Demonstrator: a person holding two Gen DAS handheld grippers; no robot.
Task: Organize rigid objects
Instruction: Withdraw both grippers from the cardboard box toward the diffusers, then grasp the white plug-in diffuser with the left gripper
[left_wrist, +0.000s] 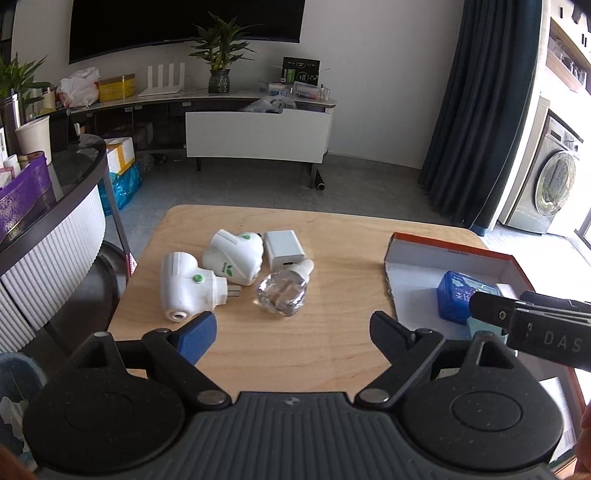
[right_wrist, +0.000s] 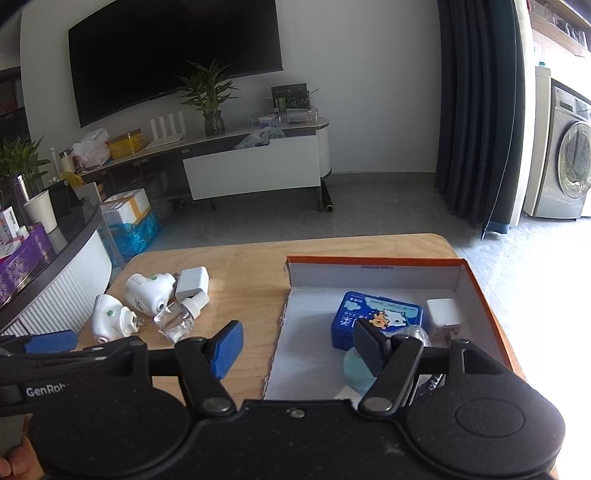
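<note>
On the wooden table (left_wrist: 325, 354) lie two white plug-in vaporizers (left_wrist: 188, 290) (left_wrist: 234, 258), a white charger cube (left_wrist: 284, 249) and a clear refill bottle (left_wrist: 283, 293). My left gripper (left_wrist: 293, 332) is open and empty, just short of the bottle. The orange-rimmed cardboard box (right_wrist: 373, 263) at the right holds a blue tin (right_wrist: 376, 321), a white charger (right_wrist: 445, 312), a clear bottle (right_wrist: 417, 334) and a pale blue round thing (right_wrist: 356, 369). My right gripper (right_wrist: 301, 349) is open and empty over the box's left wall. The loose items also show in the right wrist view (right_wrist: 147, 295).
A curved counter (left_wrist: 55, 221) with a purple box and a paper cup stands left of the table. A TV stand (left_wrist: 255, 136) is across the floor, a dark curtain (left_wrist: 476, 110) and a washing machine (left_wrist: 550, 184) at the right.
</note>
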